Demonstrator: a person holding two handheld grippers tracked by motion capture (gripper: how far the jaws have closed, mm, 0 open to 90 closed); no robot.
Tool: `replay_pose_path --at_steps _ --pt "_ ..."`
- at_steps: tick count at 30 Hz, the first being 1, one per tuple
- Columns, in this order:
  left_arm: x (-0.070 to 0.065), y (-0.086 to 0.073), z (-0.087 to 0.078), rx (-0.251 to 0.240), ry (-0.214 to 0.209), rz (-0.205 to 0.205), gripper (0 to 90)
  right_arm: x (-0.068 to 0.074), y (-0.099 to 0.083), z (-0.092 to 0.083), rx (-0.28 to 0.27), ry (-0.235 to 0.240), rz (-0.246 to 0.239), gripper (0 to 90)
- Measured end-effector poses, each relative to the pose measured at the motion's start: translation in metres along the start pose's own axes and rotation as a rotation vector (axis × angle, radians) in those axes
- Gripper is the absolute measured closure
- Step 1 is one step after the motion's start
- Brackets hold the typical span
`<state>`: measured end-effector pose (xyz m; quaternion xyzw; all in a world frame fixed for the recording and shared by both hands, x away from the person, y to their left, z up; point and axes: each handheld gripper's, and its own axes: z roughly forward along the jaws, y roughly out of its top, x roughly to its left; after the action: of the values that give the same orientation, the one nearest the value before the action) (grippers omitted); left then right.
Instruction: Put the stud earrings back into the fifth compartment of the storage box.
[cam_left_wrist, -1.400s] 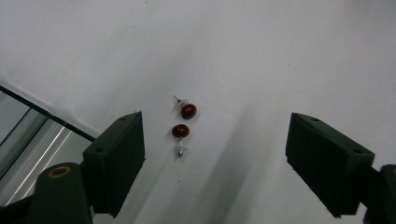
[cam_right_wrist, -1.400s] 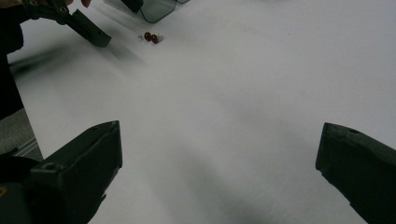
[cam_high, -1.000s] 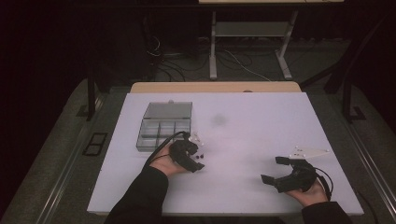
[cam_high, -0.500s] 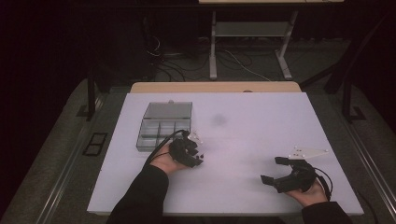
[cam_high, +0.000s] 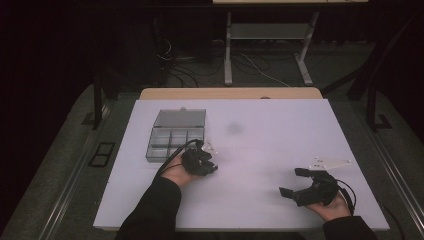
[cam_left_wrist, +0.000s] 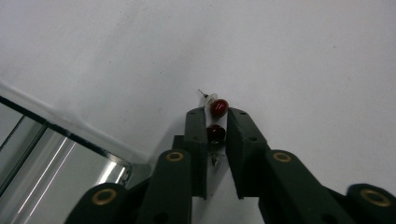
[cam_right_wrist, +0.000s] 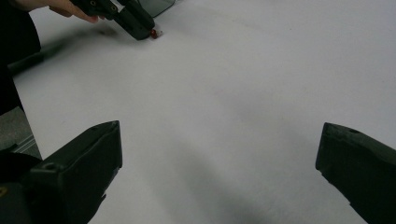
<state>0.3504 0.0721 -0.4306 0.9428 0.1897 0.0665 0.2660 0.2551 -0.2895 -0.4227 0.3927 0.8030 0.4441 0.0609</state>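
Dark red beads (cam_left_wrist: 217, 120), white table (cam_high: 280, 135)

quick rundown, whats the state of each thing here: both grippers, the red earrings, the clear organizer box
left gripper: jaws have just been closing, now shut on the red earrings, tips down on the table
red earrings: two red beads with pins, one pinched between the jaws, one at their tips
right gripper: open wide, nothing between the jaws
organizer box: lid open, lying on the table beside the left gripper

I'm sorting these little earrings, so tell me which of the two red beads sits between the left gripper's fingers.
The darker red bead, lower in the left gripper view, sits between the left gripper fingers. The brighter red bead pokes out beyond their tips.
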Motion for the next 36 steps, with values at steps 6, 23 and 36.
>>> replay_pose_path --at_steps 6,23,36 --pt "0.002 0.000 0.000 -0.002 -0.013 -0.013 78.4 0.000 0.000 0.000 0.002 -0.001 -0.001 0.3" --pt "0.001 -0.001 -0.015 -0.035 -0.044 -0.044 78.4 0.000 -0.001 0.000 0.002 -0.002 0.003 0.3" --pt "0.000 0.002 -0.041 -0.078 -0.055 -0.033 78.4 0.000 -0.001 0.000 0.003 -0.004 0.008 0.3"
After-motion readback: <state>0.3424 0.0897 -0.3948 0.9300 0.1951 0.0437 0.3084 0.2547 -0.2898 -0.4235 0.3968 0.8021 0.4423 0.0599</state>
